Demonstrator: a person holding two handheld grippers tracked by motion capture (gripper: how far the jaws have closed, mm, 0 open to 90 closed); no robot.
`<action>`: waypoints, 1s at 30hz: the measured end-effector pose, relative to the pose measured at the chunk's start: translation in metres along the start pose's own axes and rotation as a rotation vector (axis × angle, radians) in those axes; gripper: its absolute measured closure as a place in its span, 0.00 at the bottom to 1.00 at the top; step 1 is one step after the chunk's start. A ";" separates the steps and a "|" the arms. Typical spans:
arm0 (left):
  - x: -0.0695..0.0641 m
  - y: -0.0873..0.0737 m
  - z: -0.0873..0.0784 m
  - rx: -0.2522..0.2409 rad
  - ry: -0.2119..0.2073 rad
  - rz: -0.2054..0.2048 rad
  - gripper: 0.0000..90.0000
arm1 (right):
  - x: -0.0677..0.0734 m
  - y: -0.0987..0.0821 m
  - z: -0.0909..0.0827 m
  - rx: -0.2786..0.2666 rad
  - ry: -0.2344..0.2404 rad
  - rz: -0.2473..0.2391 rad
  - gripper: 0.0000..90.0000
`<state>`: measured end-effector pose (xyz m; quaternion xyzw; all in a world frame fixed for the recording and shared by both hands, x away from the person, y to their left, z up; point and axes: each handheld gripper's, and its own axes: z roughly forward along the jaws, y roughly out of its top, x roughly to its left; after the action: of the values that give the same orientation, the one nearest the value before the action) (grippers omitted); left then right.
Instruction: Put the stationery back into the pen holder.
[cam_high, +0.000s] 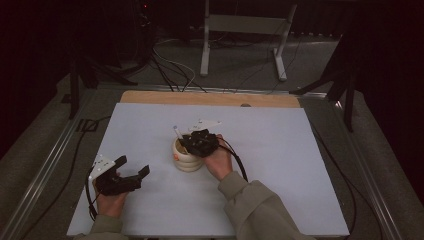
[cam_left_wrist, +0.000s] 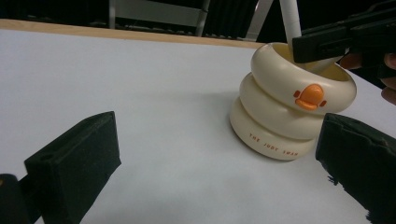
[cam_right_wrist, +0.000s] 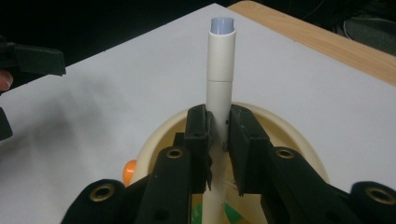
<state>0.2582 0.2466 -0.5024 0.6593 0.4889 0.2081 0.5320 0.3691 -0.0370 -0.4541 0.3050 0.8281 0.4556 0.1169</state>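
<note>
Table (cam_high: 280, 165): white, bearing the holder at its middle.
Holder (cam_high: 186, 159): cream, ringed, upright.
Right gripper (cam_right_wrist: 219, 135): above the holder, jaws clenched on the pen.
Left gripper (cam_high: 135, 169): jaws released, well apart from the holder.
Pen (cam_right_wrist: 220, 79): white, standing in the holder.

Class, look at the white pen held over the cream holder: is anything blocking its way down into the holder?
Nothing visible does. The right tool is shut on the white pen, whose lower end already sits inside the open mouth of the cream holder. The left tool is open, well aside.

High view down over white table (cam_high: 150, 125), both gripper views close and low, sharing cream holder (cam_left_wrist: 285, 112).
</note>
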 end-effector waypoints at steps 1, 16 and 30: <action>0.000 0.000 0.000 0.000 0.000 0.000 0.00 | 0.000 0.000 0.000 0.005 -0.001 0.005 0.87; 0.000 0.000 0.000 0.000 0.001 -0.001 0.00 | 0.000 -0.001 0.000 0.026 0.007 0.024 0.87; 0.000 0.000 0.000 0.001 -0.001 -0.001 0.00 | -0.001 0.000 0.000 0.060 0.021 0.013 0.87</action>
<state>0.2579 0.2464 -0.5026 0.6594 0.4891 0.2075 0.5319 0.3696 -0.0373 -0.4539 0.3092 0.8404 0.4346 0.0960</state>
